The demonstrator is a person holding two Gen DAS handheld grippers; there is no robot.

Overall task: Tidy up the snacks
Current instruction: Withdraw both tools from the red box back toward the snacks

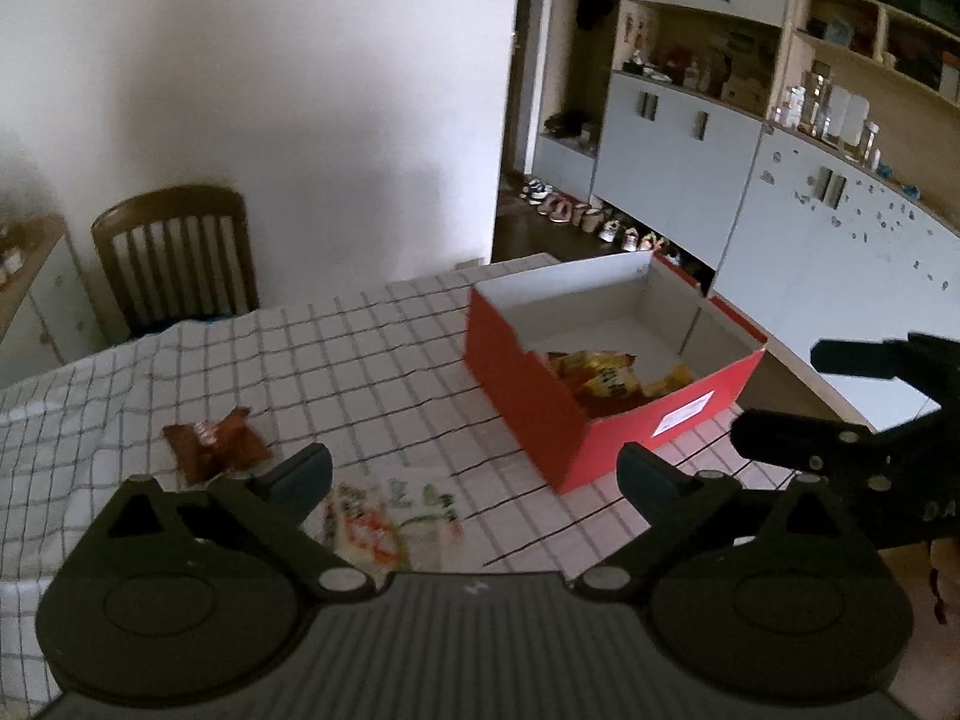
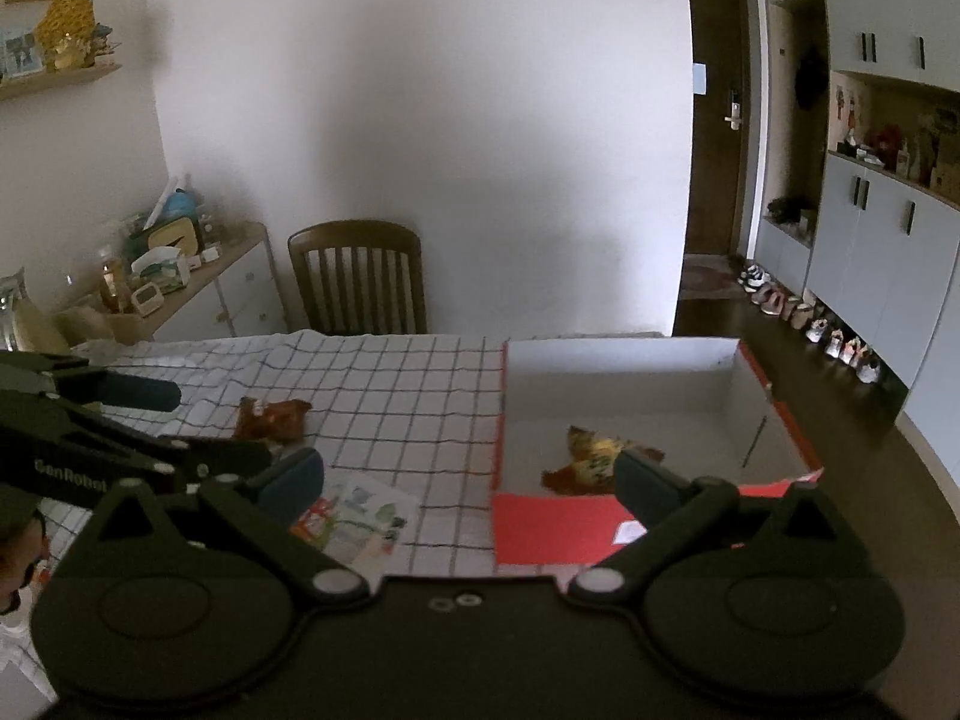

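A red box (image 1: 522,384) with a white inside stands on the checked tablecloth (image 1: 360,360), with yellow snack packs (image 1: 600,381) lying in it. Left of the box, a brown snack packet (image 1: 213,447) and a white and green packet (image 1: 390,516) lie on the cloth. My left gripper (image 1: 474,471) hangs open above the white packet, with nothing between its fingers. In the right wrist view my right gripper (image 2: 468,477) is open over the near wall of the red box (image 2: 552,528), also holding nothing. The yellow snack packs (image 2: 594,459), the brown packet (image 2: 270,417) and the white packet (image 2: 360,516) show there too.
A wooden chair (image 2: 360,282) stands against the white wall behind the table. A low sideboard (image 2: 180,294) at the left carries clutter. Cabinets (image 1: 678,168) and a row of shoes (image 1: 600,222) line the right side. Each gripper shows at the edge of the other's view.
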